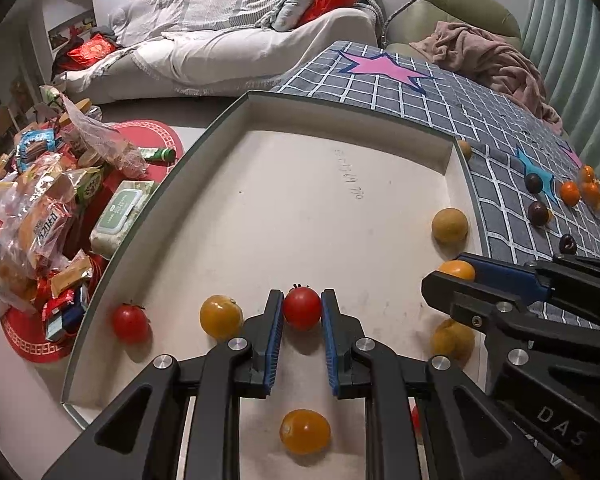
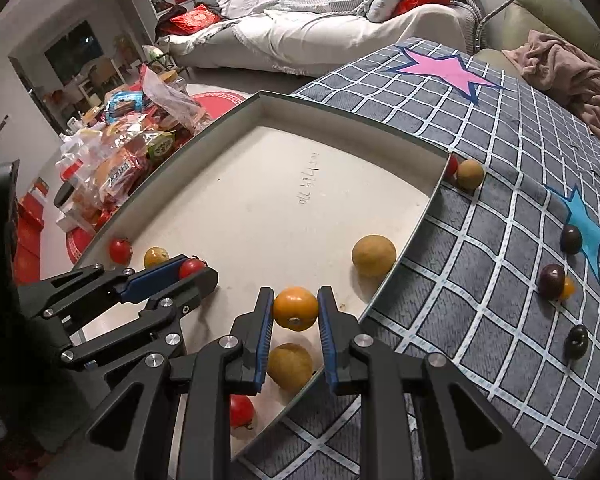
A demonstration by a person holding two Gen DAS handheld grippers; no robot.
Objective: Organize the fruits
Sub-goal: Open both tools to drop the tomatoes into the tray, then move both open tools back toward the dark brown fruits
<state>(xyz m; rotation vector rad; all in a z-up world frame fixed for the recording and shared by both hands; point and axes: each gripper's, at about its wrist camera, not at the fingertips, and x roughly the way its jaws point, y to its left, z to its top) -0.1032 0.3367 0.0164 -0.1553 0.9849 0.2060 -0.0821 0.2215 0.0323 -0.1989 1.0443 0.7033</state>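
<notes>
Left wrist view: the left gripper (image 1: 302,312) pinches a red tomato (image 1: 302,307) just over the shallow white tray (image 1: 148,216); right wrist view: the right gripper (image 2: 296,312) clamps an orange fruit (image 2: 295,307) inside that tray's right rim, beside the checked cloth (image 2: 480,240).

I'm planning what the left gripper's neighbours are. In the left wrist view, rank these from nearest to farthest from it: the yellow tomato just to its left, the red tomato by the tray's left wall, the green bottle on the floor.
1. Yellow tomato, beside the left gripper, on its left.
2. Red tomato, farther left against the tray wall.
3. Green bottle, outside the tray, on the floor.
</notes>
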